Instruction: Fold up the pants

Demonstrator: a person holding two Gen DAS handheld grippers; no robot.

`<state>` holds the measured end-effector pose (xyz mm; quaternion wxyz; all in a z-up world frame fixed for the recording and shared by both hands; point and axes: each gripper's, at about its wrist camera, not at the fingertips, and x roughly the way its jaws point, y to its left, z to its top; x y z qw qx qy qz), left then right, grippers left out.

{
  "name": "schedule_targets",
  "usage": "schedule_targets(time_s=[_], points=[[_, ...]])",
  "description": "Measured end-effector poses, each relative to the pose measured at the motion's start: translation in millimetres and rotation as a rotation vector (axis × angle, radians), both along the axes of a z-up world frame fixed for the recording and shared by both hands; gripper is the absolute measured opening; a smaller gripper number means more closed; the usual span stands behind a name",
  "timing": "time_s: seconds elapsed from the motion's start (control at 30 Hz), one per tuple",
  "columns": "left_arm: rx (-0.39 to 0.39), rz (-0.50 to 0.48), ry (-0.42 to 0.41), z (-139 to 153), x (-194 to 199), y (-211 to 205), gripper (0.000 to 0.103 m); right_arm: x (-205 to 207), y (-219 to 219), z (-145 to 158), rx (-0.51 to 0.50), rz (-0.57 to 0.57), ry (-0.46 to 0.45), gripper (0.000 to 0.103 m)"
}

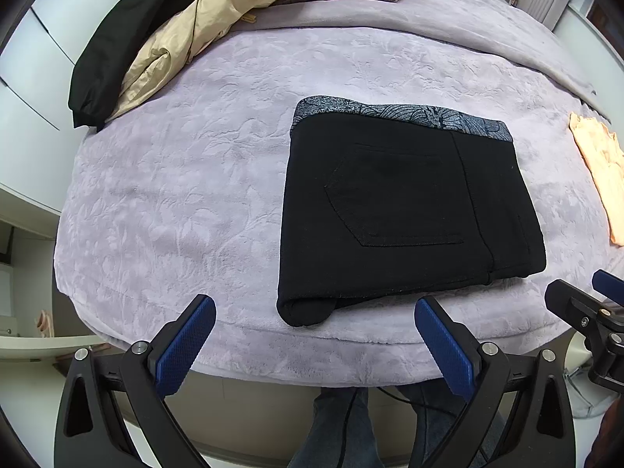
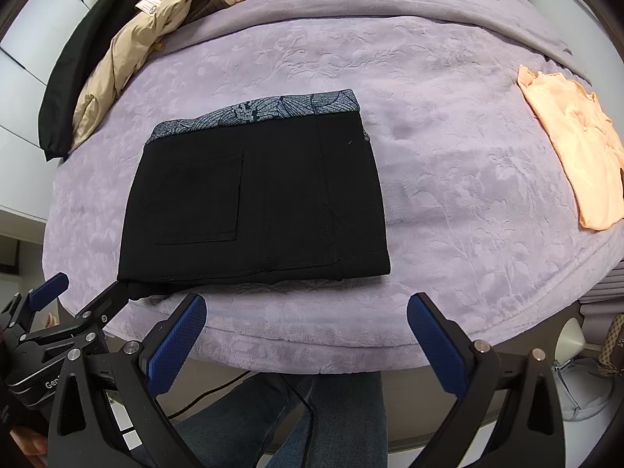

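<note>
The black pants (image 1: 405, 210) lie folded into a compact rectangle on the lilac bed cover (image 1: 187, 179), back pocket up, with a grey patterned waistband along the far edge. They also show in the right wrist view (image 2: 253, 202). My left gripper (image 1: 314, 308) is open and empty, held just short of the pants' near edge. My right gripper (image 2: 306, 306) is open and empty, near the bed's front edge, right of the left gripper. The right gripper's fingers (image 1: 573, 300) show at the left view's right edge; the left gripper's fingers (image 2: 50, 284) show at the right view's left.
A pile of clothes with a beige jacket (image 1: 183, 39) and a black garment (image 1: 105, 58) lies at the far left of the bed. A folded peach garment (image 2: 577, 156) lies at the right. The bed's front edge (image 2: 312, 355) is just below the grippers, with a person's legs beneath.
</note>
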<state>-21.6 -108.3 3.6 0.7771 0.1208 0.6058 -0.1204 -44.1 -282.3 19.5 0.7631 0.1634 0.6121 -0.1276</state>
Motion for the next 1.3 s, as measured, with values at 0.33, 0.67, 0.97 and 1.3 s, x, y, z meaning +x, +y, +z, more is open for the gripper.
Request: schedule_targets(time_s=[0.33, 0.67, 0.97, 1.3], points=[[0.001, -0.009, -0.001, -0.7, 1.6, -2.4, 0.103, 1.8, -3.8, -1.1, -0.008, 0.005, 0.009, 0.103], [0.004, -0.01, -0.003, -0.2, 1.8, -2.8, 0.103, 2.6, -3.6, 0.4, -0.008, 0.004, 0.003, 0.103], [0.009, -0.018, -0.006, -0.6, 0.9, -2.4, 0.103, 3.2, -3.2, 0.1, -0.009, 0.006, 0.004, 0.103], [0.012, -0.056, -0.035, 2.9, 2.0, -2.3, 0.103, 5.1, -1.9, -1.5, -0.022, 0.013, 0.011, 0.103]])
